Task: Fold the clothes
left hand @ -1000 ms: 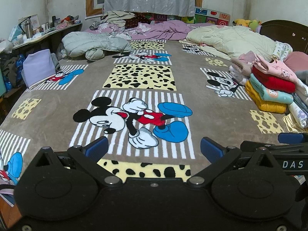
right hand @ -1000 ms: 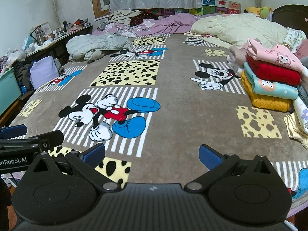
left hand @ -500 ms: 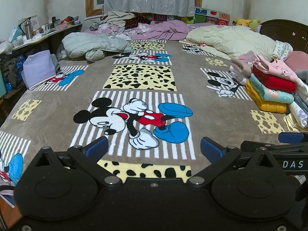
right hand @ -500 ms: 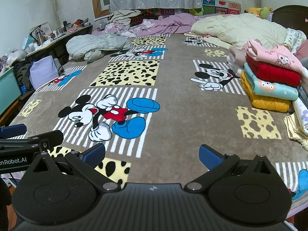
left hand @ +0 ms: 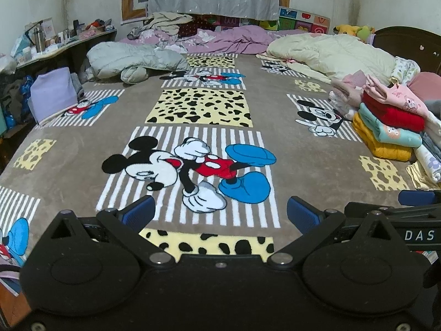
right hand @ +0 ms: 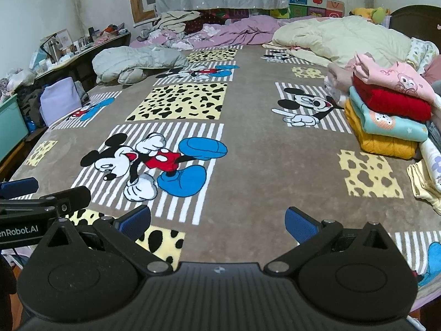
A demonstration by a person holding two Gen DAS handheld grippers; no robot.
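Note:
A stack of folded clothes (left hand: 388, 121), pink on red on teal on yellow, sits at the right side of the bed; it also shows in the right wrist view (right hand: 386, 115). Loose pale clothes (right hand: 427, 176) lie in front of the stack. My left gripper (left hand: 219, 212) is open and empty, hovering over the near edge of the brown Mickey Mouse blanket (left hand: 303, 160). My right gripper (right hand: 217, 220) is open and empty beside it, to the right. Each gripper shows at the edge of the other's view.
A grey padded jacket (left hand: 132, 60) lies at the far left of the bed, a cream quilt (left hand: 330, 52) at the far right, purple bedding (left hand: 234, 38) at the back. A lilac cushion (left hand: 52, 93) and a cluttered desk (left hand: 55, 44) stand at the left.
Both grippers have stayed open and nearly still; the views have shifted only very slightly.

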